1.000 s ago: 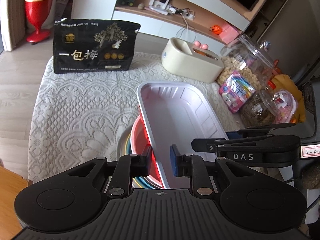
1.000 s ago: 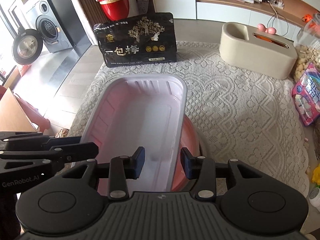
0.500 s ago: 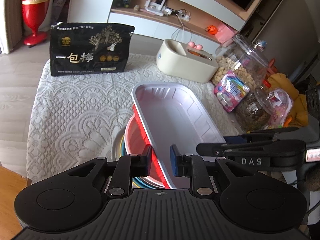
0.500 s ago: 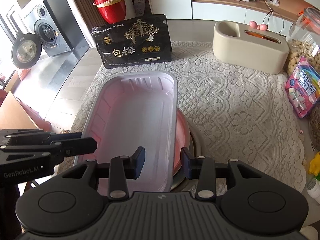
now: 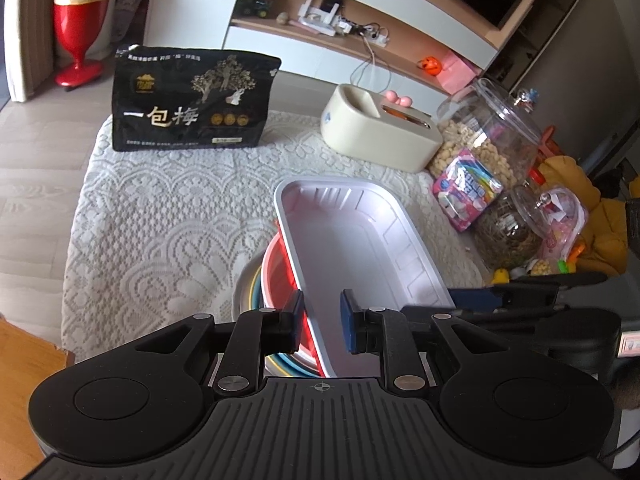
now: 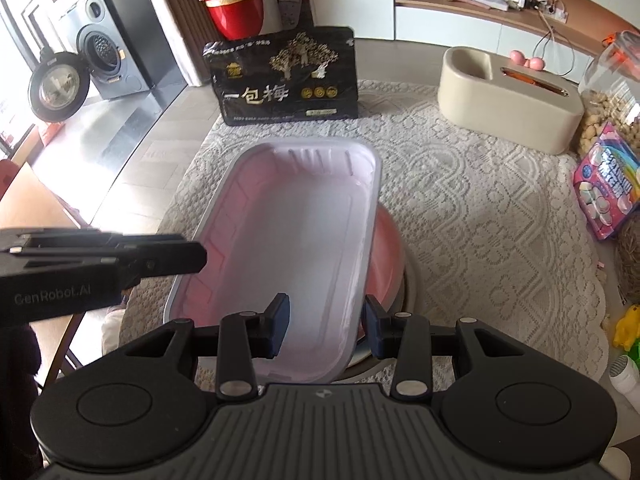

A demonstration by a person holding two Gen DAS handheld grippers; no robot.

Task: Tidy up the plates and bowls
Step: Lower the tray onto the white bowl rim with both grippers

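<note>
Two tools are gripping one white tray between them. In the left wrist view, the left tool [image 5: 320, 318] is pinching the tray's [image 5: 352, 248] left rim, its pads nearly together on the thin wall, and the tray is riding tilted over a stack of round plates and bowls [image 5: 276, 276] on the lace-covered tabletop [image 5: 160, 224]. The step in hand looks like setting the tray down onto that stack (or carrying it clear; I cannot tell which). Beyond the tray, the black snack bag [image 5: 192, 100] is standing well apart, while the jars [image 5: 488, 136] are crowding the tray's right side.

In the right wrist view, the right tool [image 6: 324, 326] is clamping the tray's [image 6: 288, 232] right rim. Next, both tools need to be moving level and together. Right of the tray, open lace is offering room.
</note>
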